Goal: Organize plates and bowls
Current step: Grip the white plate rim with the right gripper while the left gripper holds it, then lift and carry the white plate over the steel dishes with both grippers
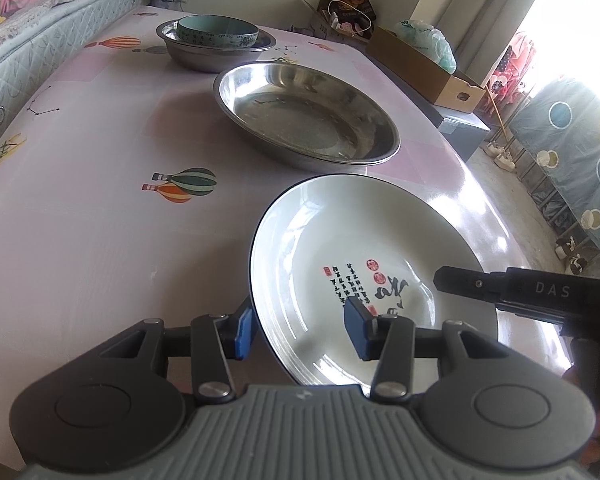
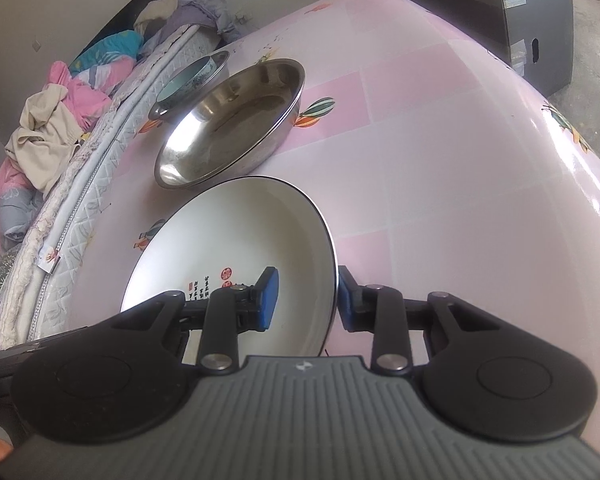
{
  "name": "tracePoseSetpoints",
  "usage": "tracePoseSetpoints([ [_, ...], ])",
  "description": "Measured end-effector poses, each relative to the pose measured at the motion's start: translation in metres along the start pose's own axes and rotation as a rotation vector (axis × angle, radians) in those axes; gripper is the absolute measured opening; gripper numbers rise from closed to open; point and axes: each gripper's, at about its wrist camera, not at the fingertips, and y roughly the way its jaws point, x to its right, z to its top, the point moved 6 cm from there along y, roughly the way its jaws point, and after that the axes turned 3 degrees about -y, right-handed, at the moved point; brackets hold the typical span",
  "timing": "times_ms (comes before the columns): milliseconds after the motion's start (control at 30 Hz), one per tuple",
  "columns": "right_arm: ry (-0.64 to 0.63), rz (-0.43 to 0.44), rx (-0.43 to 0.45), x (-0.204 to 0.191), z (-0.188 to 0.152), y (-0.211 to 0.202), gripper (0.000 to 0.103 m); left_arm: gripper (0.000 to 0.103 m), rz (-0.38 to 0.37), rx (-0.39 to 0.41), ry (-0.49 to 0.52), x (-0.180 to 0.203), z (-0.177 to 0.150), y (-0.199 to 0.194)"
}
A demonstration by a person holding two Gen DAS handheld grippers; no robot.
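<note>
A white plate with a dark rim and black calligraphy lies near the front of the pink table. My left gripper straddles its left rim with the jaws well apart: the outer pad sits at the rim and the inner pad hangs over the plate's inside. My right gripper is shut on the right rim, one pad inside and one outside. Beyond stands a large steel plate. Behind that, a teal bowl sits in a steel bowl.
A quilted mattress with piled bedding borders the table's left side. A cardboard box sits on a grey cabinet past the far right corner. The table's rounded right edge drops to the floor.
</note>
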Motion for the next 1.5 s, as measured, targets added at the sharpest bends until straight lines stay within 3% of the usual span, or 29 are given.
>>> tracePoseSetpoints([
  [1500, -0.014, -0.002, 0.008, -0.0034, -0.0001, -0.0017, 0.033, 0.053, 0.024, 0.0, -0.001, 0.003, 0.004, 0.002],
])
